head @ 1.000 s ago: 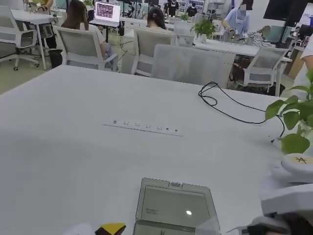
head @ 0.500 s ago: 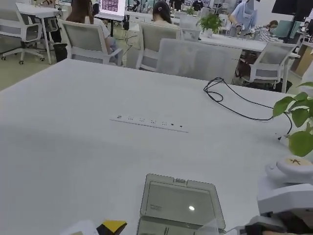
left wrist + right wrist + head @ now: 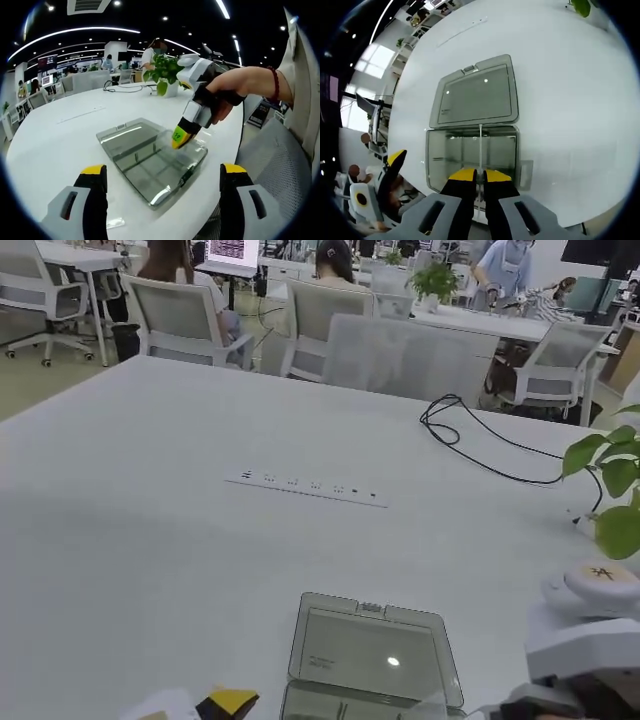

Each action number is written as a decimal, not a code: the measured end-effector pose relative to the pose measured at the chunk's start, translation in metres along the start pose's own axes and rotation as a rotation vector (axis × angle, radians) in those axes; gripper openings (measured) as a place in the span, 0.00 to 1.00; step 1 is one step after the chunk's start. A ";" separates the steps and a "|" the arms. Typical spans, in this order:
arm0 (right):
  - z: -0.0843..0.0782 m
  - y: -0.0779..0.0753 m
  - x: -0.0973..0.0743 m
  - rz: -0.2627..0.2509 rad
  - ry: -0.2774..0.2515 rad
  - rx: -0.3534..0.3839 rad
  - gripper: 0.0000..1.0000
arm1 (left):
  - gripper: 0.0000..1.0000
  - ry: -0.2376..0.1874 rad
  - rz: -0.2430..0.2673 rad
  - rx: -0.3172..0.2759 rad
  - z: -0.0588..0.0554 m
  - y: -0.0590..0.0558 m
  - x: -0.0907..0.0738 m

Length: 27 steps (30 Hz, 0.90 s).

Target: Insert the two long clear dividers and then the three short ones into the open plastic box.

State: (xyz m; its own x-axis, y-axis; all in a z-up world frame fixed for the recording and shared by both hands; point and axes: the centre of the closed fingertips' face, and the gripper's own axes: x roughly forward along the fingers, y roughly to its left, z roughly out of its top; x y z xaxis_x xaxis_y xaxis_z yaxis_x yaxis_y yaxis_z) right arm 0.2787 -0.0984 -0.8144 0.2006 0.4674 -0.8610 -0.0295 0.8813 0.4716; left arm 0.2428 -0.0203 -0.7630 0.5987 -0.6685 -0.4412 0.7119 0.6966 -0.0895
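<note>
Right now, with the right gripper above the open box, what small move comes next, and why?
Probably ease the right gripper straight down: its jaws look shut on a thin clear divider held edge-on over the middle of the open box, apparently not yet seated. The left gripper hangs open nearby.

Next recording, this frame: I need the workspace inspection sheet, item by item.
Surface: white table with a built-in socket strip.
Job's things: open plastic box, its lid laid flat back; one clear divider stands edge-on inside the box; a second clear piece lies beside the box.
Clutter: potted plant at the table's edge.
Grippers: right gripper over the box, jaws closed on the clear divider; left gripper jaws wide apart, holding nothing.
Cables: black cable looped on the far side of the table.
Surroundings: office chairs, desks, seated people.
</note>
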 end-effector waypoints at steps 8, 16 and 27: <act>0.000 0.001 0.001 -0.011 0.010 -0.019 0.06 | 0.95 -0.005 0.001 -0.007 0.001 0.001 0.000; 0.001 0.001 0.001 -0.014 0.015 -0.019 0.06 | 0.95 -0.007 0.000 -0.010 0.001 0.002 0.000; 0.002 0.002 0.001 -0.083 -0.006 -0.125 0.07 | 0.94 -0.010 0.013 -0.016 0.002 0.005 -0.001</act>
State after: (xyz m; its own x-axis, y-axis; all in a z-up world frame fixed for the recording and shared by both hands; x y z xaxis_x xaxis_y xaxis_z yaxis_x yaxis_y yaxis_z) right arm 0.2812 -0.0961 -0.8136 0.2130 0.3927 -0.8946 -0.1345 0.9187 0.3713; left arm 0.2471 -0.0168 -0.7609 0.6114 -0.6620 -0.4335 0.6982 0.7091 -0.0982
